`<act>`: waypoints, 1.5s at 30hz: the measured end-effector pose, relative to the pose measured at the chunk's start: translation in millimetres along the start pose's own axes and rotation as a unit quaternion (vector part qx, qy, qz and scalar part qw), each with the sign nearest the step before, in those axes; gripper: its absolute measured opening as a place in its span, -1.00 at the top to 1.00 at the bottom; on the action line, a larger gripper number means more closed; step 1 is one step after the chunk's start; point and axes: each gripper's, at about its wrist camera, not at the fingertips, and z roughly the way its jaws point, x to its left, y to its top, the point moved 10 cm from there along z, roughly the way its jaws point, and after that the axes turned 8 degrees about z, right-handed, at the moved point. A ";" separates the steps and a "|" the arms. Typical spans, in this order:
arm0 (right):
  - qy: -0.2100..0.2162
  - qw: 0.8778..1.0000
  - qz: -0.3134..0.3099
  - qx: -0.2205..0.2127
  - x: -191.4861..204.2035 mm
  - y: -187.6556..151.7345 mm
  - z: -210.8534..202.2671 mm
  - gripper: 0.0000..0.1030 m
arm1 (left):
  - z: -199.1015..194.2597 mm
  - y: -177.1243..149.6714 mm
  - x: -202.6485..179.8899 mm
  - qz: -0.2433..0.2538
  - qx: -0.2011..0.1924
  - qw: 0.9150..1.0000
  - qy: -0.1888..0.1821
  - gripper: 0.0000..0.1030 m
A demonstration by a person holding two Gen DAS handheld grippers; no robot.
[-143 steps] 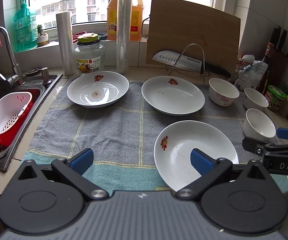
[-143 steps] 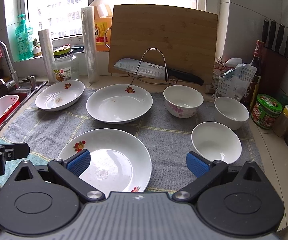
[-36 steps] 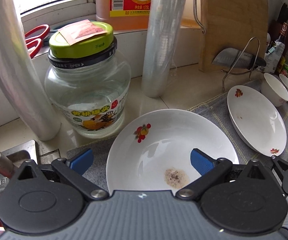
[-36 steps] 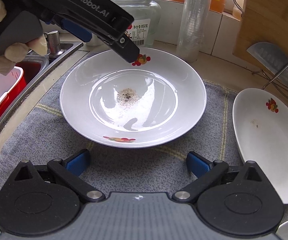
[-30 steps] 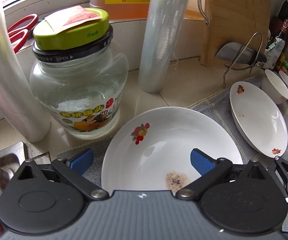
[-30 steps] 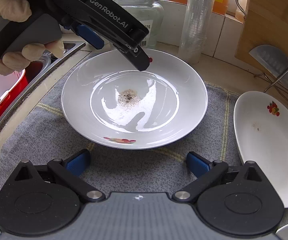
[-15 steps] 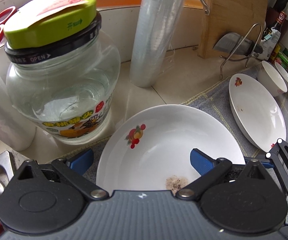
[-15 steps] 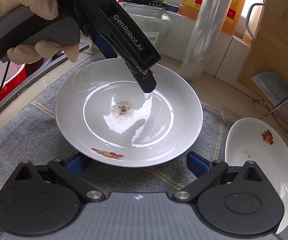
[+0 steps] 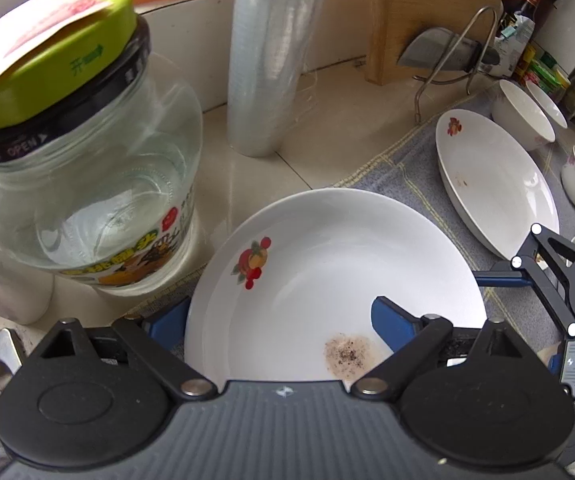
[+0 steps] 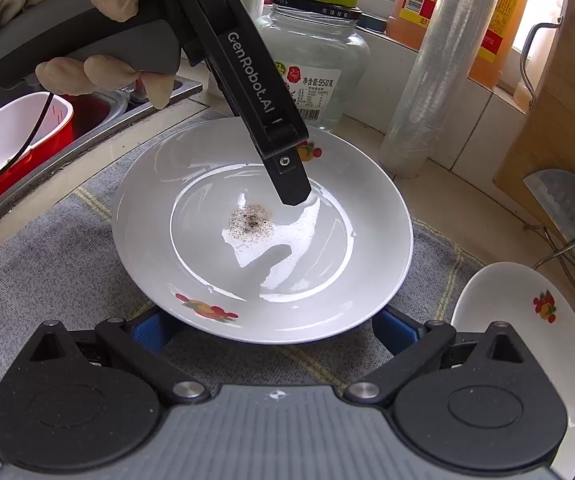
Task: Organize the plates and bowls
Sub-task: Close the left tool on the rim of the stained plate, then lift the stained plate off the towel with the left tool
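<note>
A white plate point(image 9: 327, 272) with a fruit motif and a brown stain lies on the grey towel point(image 10: 55, 260). My left gripper point(image 9: 279, 320) straddles its far rim, with one blue pad outside the rim and the other inside the dish. Its jaws are closing, and I see no pad pressing on the plate. In the right wrist view its black finger point(image 10: 283, 168) reaches down into the plate point(image 10: 327, 200), held by a gloved hand point(image 10: 87, 72). My right gripper point(image 10: 269, 330) stands open at the near rim, both pads low beside it. A second plate point(image 9: 495, 184) lies to the right.
A glass jar point(image 9: 83, 160) with a green lid and a cling film roll point(image 9: 271, 60) stand close behind the plate. Bowls point(image 9: 523, 116) sit past the second plate. A cleaver in a wire rack point(image 9: 443, 54) leans by a cutting board point(image 9: 427, 12). The sink basket point(image 10: 15, 136) is on the left.
The left gripper has come down over the plate's far rim and its jaws have narrowed. The right gripper has drawn up to the near rim, which now overlaps its pads.
</note>
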 end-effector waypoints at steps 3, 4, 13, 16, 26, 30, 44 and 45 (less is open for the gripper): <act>0.006 1.000 0.000 0.003 -0.3 1.1 1.5 -1.00 | -0.6 0.7 -1.3 0.015 0.006 1.000 -0.001 -0.82; 0.008 1.000 -0.001 0.003 -0.3 1.5 2.4 -1.00 | -0.3 1.1 -1.6 0.018 0.007 1.000 -0.002 -0.82; 0.019 1.000 0.005 0.001 -4.1 3.0 7.4 -1.00 | 4.3 3.5 -3.0 0.020 0.010 1.000 -0.001 -0.82; 0.023 1.000 0.004 0.001 -5.2 2.9 7.5 -1.00 | 3.8 2.8 -2.6 0.021 0.011 1.000 0.000 -0.82; 0.027 1.000 0.007 0.004 -6.7 2.0 4.1 -1.00 | 5.7 4.2 -2.8 0.025 0.011 1.000 0.000 -0.82; 0.029 1.000 0.010 0.002 -5.2 2.6 0.6 -1.00 | 4.5 3.9 -1.4 0.025 0.008 1.000 0.002 -0.75; 0.029 1.000 0.010 0.003 -5.4 1.8 0.6 -1.00 | 1.0 3.5 0.5 0.029 0.007 1.000 -0.007 -0.72; 0.030 0.999 0.011 0.004 -5.5 1.7 0.3 -1.00 | 0.1 2.9 0.1 0.031 0.007 0.999 -0.007 -0.71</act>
